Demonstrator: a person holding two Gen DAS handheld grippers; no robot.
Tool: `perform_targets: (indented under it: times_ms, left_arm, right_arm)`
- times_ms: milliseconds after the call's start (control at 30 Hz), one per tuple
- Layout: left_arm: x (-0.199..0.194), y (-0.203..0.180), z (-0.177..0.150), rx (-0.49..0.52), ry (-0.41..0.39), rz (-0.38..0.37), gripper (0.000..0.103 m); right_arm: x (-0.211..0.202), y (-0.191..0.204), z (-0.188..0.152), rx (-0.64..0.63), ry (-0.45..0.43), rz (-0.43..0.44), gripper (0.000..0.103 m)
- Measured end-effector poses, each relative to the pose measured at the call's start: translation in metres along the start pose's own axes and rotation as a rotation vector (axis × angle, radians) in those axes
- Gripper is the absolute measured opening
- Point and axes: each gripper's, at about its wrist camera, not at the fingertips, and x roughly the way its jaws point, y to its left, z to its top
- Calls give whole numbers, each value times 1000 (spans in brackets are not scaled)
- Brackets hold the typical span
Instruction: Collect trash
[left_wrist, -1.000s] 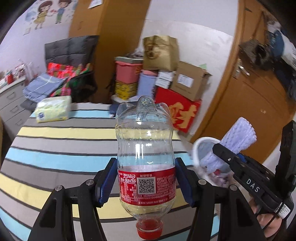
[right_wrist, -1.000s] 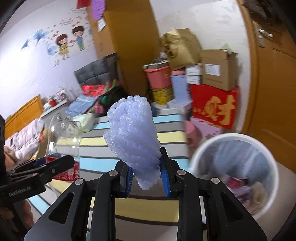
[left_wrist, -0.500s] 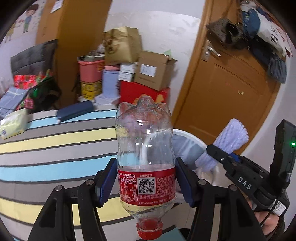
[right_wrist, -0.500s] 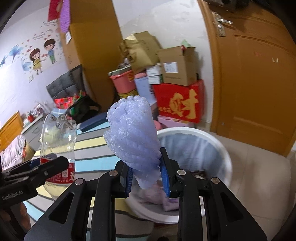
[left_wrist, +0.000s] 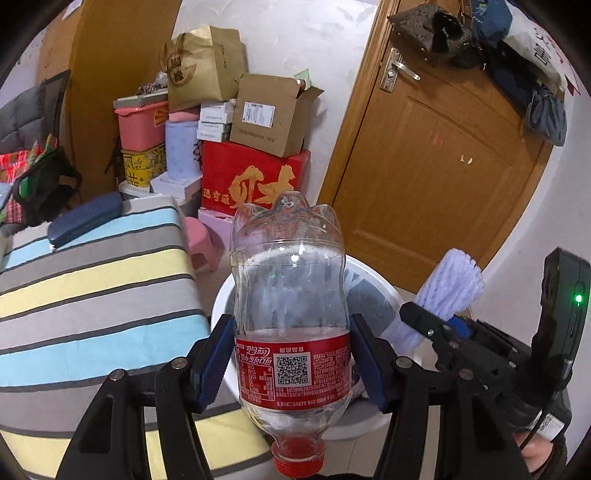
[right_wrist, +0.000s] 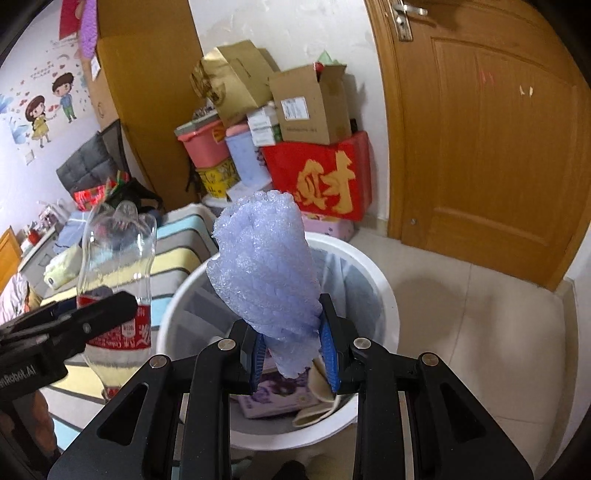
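Over the white bin (right_wrist: 384, 295): the left gripper (left_wrist: 291, 362) jaws clamp an upturned plastic bottle (left_wrist: 290, 295), while the right gripper (right_wrist: 293, 354) jaws pinch a lilac foam net (right_wrist: 264, 273) beside it.

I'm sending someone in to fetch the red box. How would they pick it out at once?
Go to the wooden door; left of it, boxes are stacked against the white wall. The red box sits low in that stack, under an open cardboard box. It alone carries a large gold character.

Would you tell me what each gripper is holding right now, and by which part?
Left gripper: plastic bottle, upside down, clamped at its red label. Right gripper: purple foam netting, pinched near its lower end.
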Motion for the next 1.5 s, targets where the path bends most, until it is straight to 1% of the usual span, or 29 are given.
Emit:
perform_targets:
  times_ms: [133, 267, 333, 433, 467, 567, 600, 633, 667, 900, 933, 1000, 1100, 1267, 1367, 1500]
  left_arm:
    - [15, -2, 7, 10, 7, 19, 62]
    - [23, -4, 9, -3, 13, 13, 62]
    - [26, -4, 10, 6, 14, 18, 63]
    - [32, -6, 11, 20, 26, 24, 64]
    - [33, -6, 11, 20, 28, 31, 67]
    - [34, -7, 11, 29, 29, 29, 68]
    - [34, -7, 10, 31, 29, 35, 68]
    - [33, -7, 10, 31, 29, 42, 68]
    - [33, -7, 9, 28, 29, 40, 68]
    - [15, -5, 1, 12, 1, 41, 68]
    - [12, -5, 0, 10, -3, 50, 68]
    - [2, -6, -4, 25, -18, 66, 68]
    - [-11, -6, -9, 28, -45, 63, 68]
    - [-36, -4, -22, 29, -72, 114, 68]
    - [-48, -2, -30, 21, -84, 131, 68]
    - [-64, -2, -42, 41, -93, 163, 68]
  right_arm:
    - [10, -2, 1, -6, 32, -6, 27]
    - [15, -2, 1, -20, 53, -17, 28]
    - [15, -1, 1, -23, 50, -18, 28]
    - [13, 1, 2, -38, 39, -42, 29]
    - [14, 0, 2, -39, 39, -47, 31]
    - [12, -3, 4, -29, 32, -52, 38]
    - [9, -3, 4, -29, 24, -61, 44]
    - [8, -3, 4, -31, 17, -65, 47]
    - [7, -3, 5, -32, 12, -65, 47]
    - [-5, 1, 4, -22, -17, -51, 47]
    - [-8, 2, 3, -21, -21, -52, 47]
    - [-14, 4, 2, -23, -37, -48, 47]
    - [-19, 10, 2, -27, -54, -52, 47]
    - [-32, 20, -2, -42, -86, -52, 47]
    - [-39, 27, -5, -52, -100, -46, 47]
    - [-49, 33, -9, -45, -125, -31, 47]
